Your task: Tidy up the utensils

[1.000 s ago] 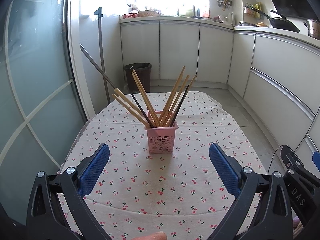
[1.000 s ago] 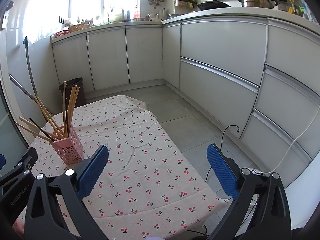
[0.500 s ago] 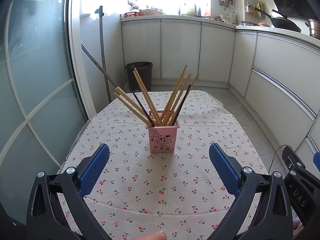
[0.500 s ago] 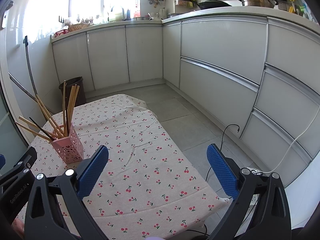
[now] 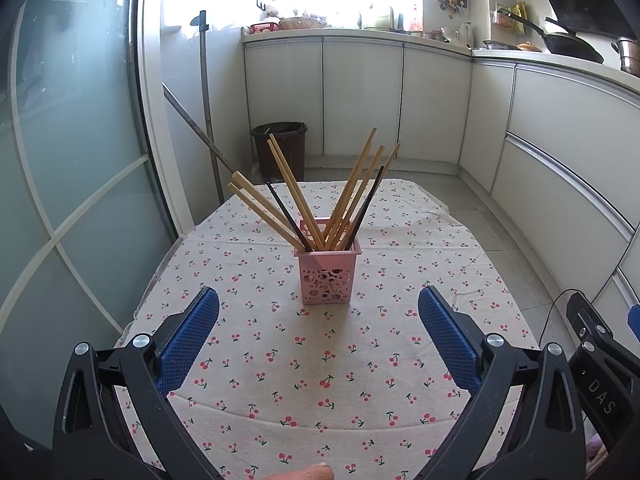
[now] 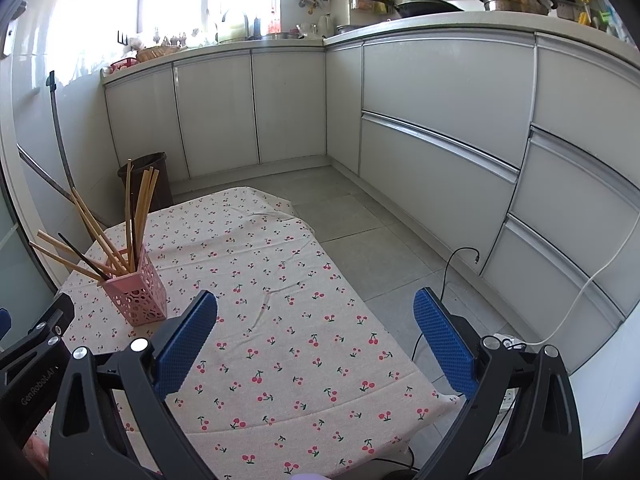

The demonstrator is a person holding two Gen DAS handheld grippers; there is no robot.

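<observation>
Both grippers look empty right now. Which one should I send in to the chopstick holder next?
Probably the left. The left gripper is open and faces the pink holder squarely, centred between its fingers. For the right gripper, also open, the holder sits far off to its left.

A dark bin (image 5: pixel 280 148) stands on the floor beside white cabinets (image 5: pixel 360 96).
</observation>
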